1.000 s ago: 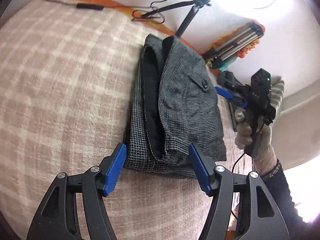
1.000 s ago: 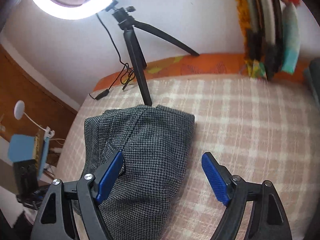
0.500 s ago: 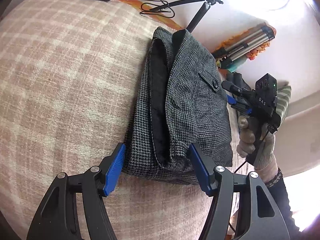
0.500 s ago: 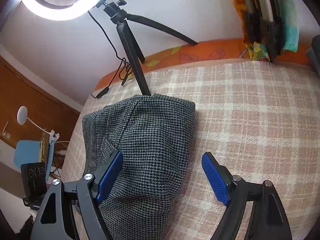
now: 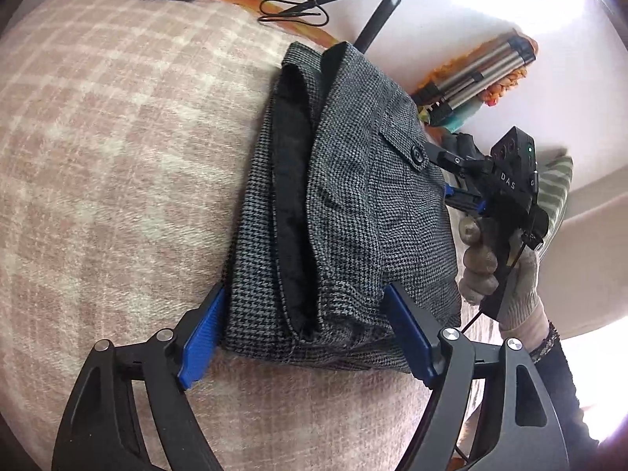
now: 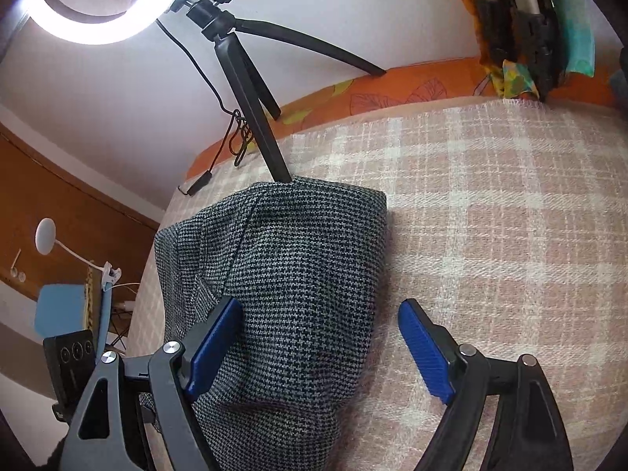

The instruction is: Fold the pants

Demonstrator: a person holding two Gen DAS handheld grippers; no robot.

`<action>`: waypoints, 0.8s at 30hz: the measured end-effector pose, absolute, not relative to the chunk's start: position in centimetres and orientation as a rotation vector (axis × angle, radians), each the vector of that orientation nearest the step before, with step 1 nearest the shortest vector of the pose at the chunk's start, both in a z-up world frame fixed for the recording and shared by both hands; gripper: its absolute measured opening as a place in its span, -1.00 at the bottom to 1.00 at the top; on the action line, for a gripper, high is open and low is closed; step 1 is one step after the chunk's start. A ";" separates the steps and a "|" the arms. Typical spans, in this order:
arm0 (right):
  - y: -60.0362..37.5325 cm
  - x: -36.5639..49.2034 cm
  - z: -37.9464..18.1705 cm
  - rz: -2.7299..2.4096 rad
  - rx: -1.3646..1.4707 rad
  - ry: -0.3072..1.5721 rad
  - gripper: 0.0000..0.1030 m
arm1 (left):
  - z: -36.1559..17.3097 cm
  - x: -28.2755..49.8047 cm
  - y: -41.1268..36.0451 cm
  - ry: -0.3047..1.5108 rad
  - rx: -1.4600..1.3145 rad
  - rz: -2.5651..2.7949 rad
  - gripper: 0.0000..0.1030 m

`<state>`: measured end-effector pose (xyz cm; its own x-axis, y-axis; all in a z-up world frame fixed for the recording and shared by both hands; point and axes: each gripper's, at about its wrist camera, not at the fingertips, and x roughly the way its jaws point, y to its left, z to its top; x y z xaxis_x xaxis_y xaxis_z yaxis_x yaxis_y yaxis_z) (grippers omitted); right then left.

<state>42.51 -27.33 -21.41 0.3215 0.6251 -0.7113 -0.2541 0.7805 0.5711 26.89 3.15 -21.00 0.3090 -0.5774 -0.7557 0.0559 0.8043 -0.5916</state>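
**Pants lie folded on the blanket, both grippers spread wide**

Pants (image 5: 345,212) sit as a folded grey houndstooth bundle on the pink checked blanket (image 5: 117,157), black lining showing along the fold. At the near edge, the left gripper (image 5: 306,337) has its jaws spread wide, straddling the bundle's end; the blue pads (image 5: 202,343) sit right at the fabric, gripping nothing. Further right, a gloved hand (image 5: 498,271) holds the right gripper by its handle, level at the pants' far side. From its own camera, the right gripper (image 6: 322,349) is wide apart too, its left finger over the cloth, its right finger over bare blanket. A tripod (image 6: 251,110) stands just behind the bundle.
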 end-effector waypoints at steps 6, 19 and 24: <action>-27.1 42.5 -21.6 0.622 0.412 1.089 0.70 | -20.9 27.4 2.7 1.179 -0.518 -0.452 0.52; -25.6 41.8 -21.9 0.658 0.432 1.075 -0.15 | -19.5 28.2 -0.4 1.109 -0.399 -0.426 -0.35; -24.6 41.3 -20.7 0.625 0.365 1.049 -0.35 | -18.6 27.7 -1.4 1.062 -0.312 -0.407 -0.48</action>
